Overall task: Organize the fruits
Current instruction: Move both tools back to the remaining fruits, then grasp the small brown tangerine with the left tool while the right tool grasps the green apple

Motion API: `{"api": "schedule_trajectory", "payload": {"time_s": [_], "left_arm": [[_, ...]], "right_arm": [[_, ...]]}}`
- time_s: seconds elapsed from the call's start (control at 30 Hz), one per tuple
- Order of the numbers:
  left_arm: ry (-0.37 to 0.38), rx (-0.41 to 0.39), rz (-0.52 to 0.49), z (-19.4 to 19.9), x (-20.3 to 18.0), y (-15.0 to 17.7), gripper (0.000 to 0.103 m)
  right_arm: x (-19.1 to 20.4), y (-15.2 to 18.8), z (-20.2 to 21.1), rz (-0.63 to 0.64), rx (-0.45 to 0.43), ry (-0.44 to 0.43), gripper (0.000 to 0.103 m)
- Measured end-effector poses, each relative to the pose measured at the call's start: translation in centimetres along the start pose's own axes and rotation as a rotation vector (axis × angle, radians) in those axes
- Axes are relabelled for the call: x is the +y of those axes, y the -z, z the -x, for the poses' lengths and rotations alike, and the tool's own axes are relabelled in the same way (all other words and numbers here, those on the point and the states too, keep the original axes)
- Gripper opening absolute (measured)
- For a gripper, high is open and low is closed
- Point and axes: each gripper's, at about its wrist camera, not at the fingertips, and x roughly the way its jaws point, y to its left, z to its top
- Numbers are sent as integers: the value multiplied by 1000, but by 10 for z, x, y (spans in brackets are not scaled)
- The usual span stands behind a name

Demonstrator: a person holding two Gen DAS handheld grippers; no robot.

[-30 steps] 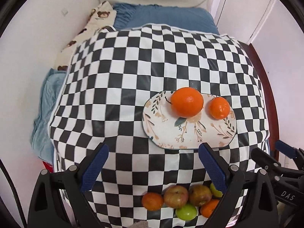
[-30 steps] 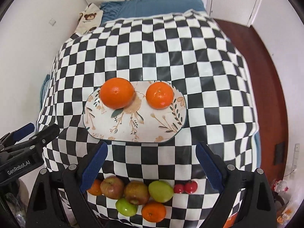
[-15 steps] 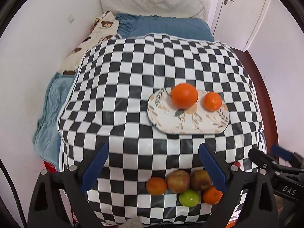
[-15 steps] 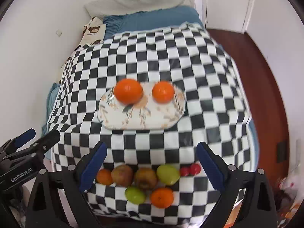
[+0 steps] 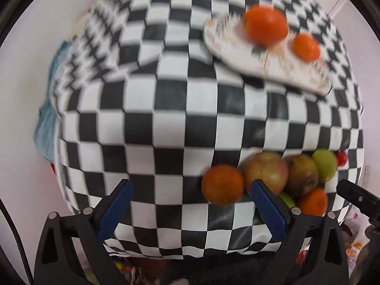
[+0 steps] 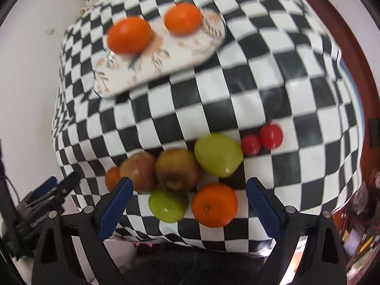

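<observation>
Two grippers, both with jaws wide and empty. The right gripper [image 6: 187, 204] is nearer: an orange [image 6: 214, 205] and green apple [image 6: 167, 204] sit between its jaws.

A black-and-white checkered cloth [image 5: 180, 109] is spread over the whole table, draped past its near edge. Blue fabric [image 5: 46, 128] is seen beside the table's left edge. Reddish-brown floor [image 6: 351, 38] shows past the right edge. White wall [image 5: 26, 76] behind.

White walls [image 5: 28, 76], checkered tablecloth [image 6: 237, 90], reddish-brown floor [image 6: 356, 35]
</observation>
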Motion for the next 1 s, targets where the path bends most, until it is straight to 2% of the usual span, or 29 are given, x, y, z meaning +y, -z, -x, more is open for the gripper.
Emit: {"api": "schedule_trajectory", "payload": {"time_s": [0.13,0.2,0.27,0.33,0.37,0.43,0.57,0.7,0.8,0.87,1.0], "left_arm": [[77,62,10,-28,0,1,101],[117,79,5,-39,-4,1,97],[141,96,7,-47,-6,1,79],[187,92,30,-51,-4,1,71],[209,89,39,-50,-3,1,61],[240,86,31,-47,-5,2,50],[206,67,-9,-44,-13,3,53],[227,81,-4,-46,-15,-3,55],[253,87,31,-48,-7,0,52],[215,64,17,-45,-5,5,52],[161,42,9,-39,3,13,52]], "right_arm": [[-16,10,-22,-40,58,-25,98],[-22,15,-30,-51,73,-30,97],[-26,19,-36,-58,86,-37,95],[-30,24,-41,-64,101,-44,93],[-31,25,-43,-67,108,-47,93],[-32,29,-42,-76,105,-45,90],[-20,31,-34,-30,81,-43,90],[-15,27,-39,-20,83,-23,90],[-19,25,-40,-51,88,-50,90],[-24,22,-33,-72,69,-84,90],[-35,6,-19,-123,3,-93,90]]}}
